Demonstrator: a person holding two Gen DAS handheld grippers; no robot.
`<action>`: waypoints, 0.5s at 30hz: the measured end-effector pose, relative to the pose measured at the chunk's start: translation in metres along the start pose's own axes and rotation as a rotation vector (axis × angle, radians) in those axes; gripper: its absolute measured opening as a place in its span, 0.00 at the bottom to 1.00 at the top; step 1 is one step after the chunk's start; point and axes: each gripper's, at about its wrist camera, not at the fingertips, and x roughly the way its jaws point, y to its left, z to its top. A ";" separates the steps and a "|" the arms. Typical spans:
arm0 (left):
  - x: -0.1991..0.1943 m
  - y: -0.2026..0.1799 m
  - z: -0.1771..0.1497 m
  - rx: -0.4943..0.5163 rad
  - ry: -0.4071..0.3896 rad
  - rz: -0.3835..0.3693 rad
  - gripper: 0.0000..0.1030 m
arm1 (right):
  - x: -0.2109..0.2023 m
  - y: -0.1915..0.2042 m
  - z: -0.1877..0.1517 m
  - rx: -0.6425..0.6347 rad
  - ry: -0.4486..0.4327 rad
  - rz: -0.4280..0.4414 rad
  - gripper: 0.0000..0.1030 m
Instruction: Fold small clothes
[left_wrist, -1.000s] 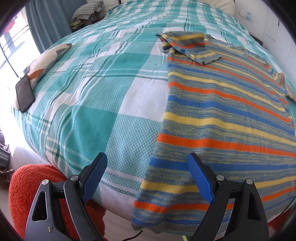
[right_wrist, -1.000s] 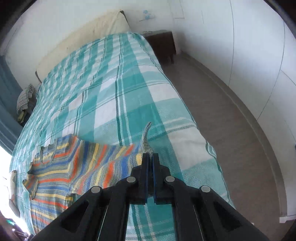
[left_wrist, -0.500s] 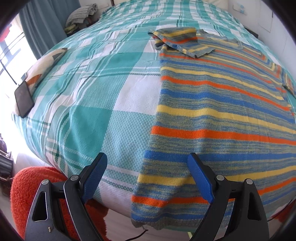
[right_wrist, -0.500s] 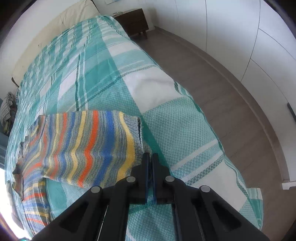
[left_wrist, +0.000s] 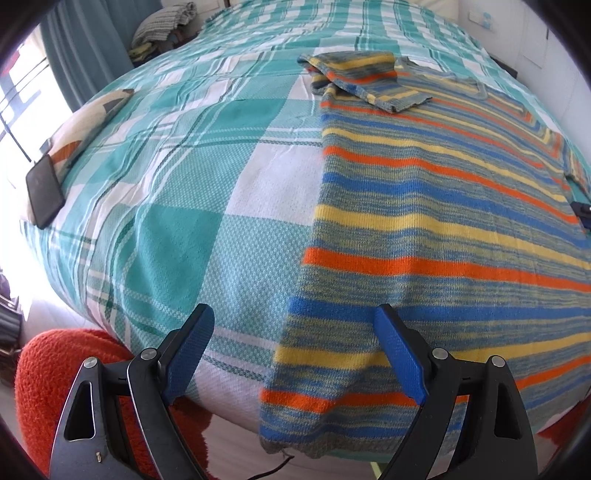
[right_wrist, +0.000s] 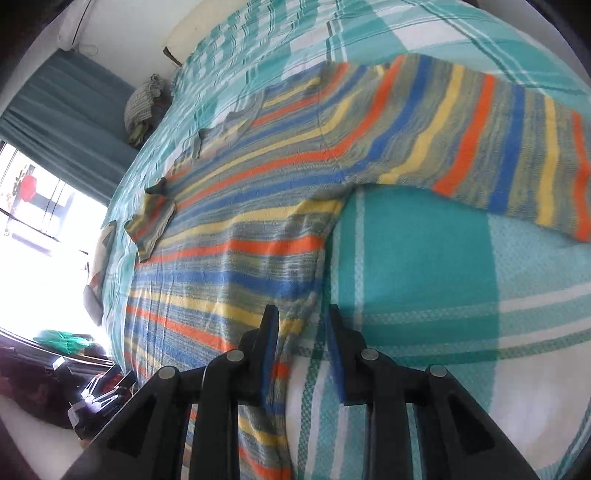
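The striped sweater (left_wrist: 424, 206) lay limp, soft knit; its hem corner suited gripping. Left claw (left_wrist: 295, 350) gaped wide, right claw (right_wrist: 300, 332) narrowly parted, both empty.

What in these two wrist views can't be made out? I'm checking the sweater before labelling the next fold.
- Striped sweater: its right side is cut off by the left wrist view's edge.
- Its hem: hangs over the bed edge, partly behind the left gripper.
- Its far sleeve: cuff leaves the right wrist view's edge.
- Right gripper: whether it touches the sweater is unclear.
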 end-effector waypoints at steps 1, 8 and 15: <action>0.000 0.002 -0.001 -0.002 0.002 -0.002 0.87 | 0.011 -0.001 0.002 0.012 0.019 0.011 0.25; 0.002 0.003 0.002 -0.009 0.012 -0.015 0.87 | -0.011 0.018 0.010 -0.157 -0.012 -0.278 0.04; 0.001 -0.006 -0.001 0.045 -0.006 0.016 0.87 | 0.004 0.026 0.004 -0.212 -0.021 -0.327 0.26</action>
